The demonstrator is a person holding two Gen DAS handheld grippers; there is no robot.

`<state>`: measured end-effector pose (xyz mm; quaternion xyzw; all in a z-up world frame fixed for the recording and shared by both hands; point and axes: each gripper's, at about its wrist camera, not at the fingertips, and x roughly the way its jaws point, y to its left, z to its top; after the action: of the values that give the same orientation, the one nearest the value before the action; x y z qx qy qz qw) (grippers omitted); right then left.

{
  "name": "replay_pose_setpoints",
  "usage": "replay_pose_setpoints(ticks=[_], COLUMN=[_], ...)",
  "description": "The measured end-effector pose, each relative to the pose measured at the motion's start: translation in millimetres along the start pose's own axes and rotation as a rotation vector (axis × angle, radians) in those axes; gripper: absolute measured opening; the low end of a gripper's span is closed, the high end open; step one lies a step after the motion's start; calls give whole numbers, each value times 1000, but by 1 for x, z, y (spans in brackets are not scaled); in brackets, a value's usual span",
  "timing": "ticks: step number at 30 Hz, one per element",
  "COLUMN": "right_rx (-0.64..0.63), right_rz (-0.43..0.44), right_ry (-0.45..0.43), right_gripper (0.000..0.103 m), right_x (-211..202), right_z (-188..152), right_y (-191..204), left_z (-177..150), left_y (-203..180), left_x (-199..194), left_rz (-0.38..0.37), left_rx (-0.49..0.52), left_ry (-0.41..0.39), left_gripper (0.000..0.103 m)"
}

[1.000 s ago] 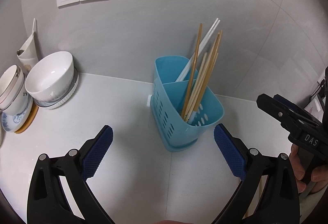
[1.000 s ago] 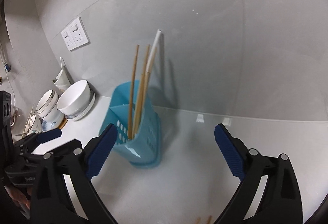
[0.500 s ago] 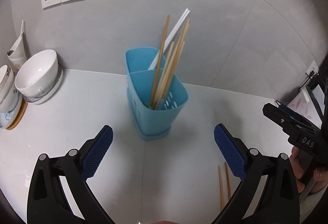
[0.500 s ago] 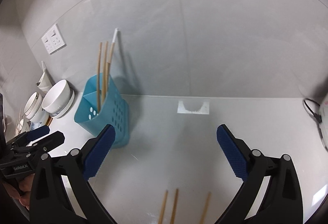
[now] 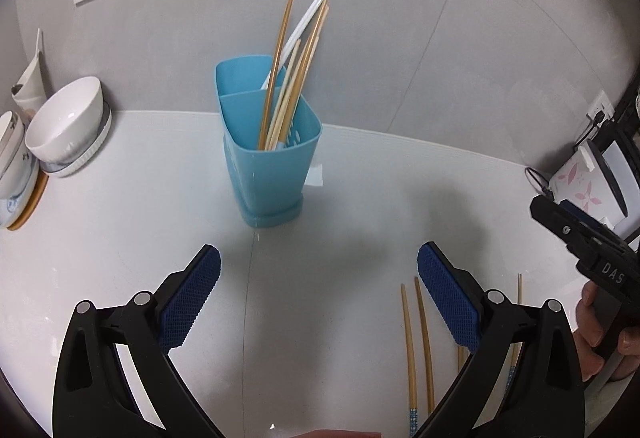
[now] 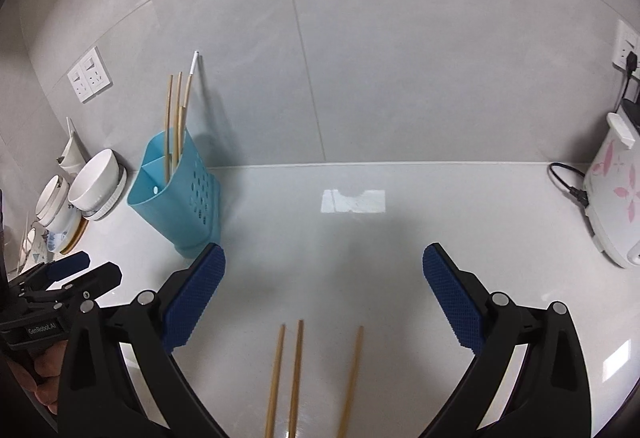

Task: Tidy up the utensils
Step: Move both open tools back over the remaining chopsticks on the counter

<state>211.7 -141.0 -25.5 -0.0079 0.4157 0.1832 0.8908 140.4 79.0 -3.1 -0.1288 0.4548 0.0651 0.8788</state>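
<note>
Right-wrist view: three loose wooden chopsticks (image 6: 296, 374) lie flat on the white counter (image 6: 360, 238) directly below the right gripper (image 6: 324, 302), whose jaws are spread wide and empty; a second ago this view was filled by the blue holder (image 6: 176, 197), which now stands well apart to the left, upright and already stocked with chopsticks. Both grippers have drawn back from the holder toward the loose sticks, which probably means the next pick-up is beginning. The left gripper (image 5: 320, 302), likewise spread and empty, hovers between holder and sticks.
</note>
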Motion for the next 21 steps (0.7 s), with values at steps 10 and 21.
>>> replay_pose_setpoints(ticks=[10, 21], right_rx=[-3, -8], right_rz=[-81, -112], right_ry=[100, 272], right_gripper=[95, 95], right_x=[-4, 14], right_z=[-36, -99], right_y=[-21, -34], left_z=[-36, -91], left_y=[-20, -56], left_x=[18, 63], left_rz=[-5, 4], left_rx=[-1, 47], left_ry=[84, 241], left_gripper=[97, 97])
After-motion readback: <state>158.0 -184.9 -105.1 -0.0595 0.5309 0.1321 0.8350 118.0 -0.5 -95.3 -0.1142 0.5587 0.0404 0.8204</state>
